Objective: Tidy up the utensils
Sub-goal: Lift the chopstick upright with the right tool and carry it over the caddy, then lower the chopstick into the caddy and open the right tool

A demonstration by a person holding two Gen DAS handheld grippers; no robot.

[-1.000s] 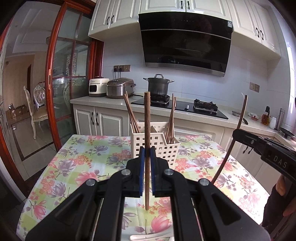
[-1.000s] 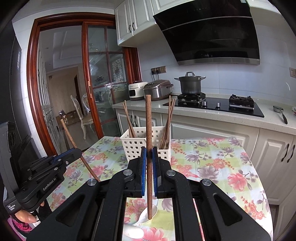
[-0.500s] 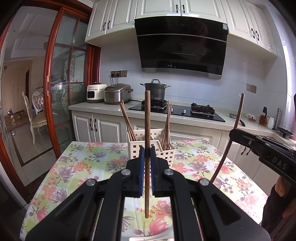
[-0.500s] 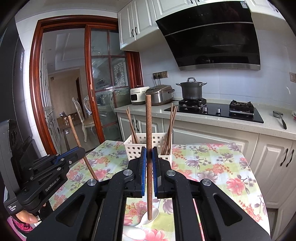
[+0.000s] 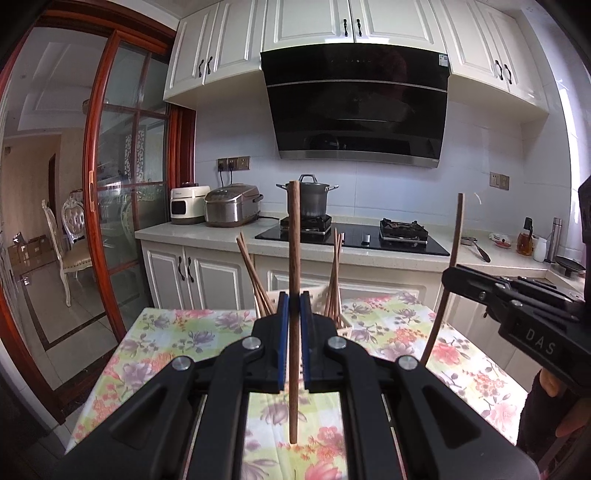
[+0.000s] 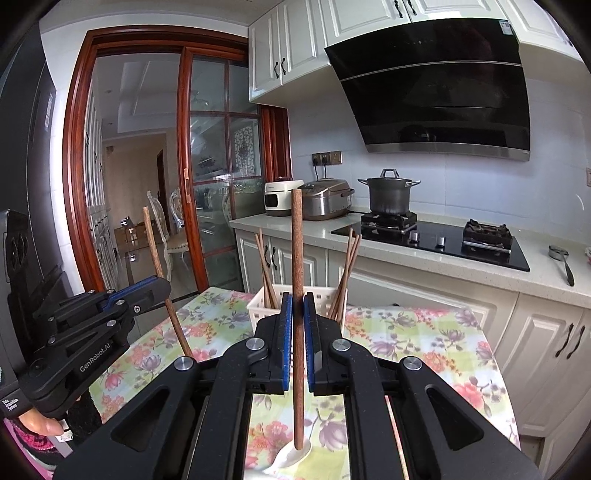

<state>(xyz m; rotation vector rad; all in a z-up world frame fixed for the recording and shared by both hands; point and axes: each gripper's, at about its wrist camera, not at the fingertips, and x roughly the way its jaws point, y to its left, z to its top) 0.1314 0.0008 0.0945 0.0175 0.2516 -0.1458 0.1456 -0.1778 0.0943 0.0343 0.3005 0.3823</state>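
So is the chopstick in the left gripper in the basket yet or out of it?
Out. The chopstick stands upright, clamped in the left gripper, short of the white basket.

White cabinets, black range hood, red-framed glass door, daylit.

A grey pot is sitting on the black hob beneath the range hood, with a rice cooker standing beside a white appliance near the glass sliding door.
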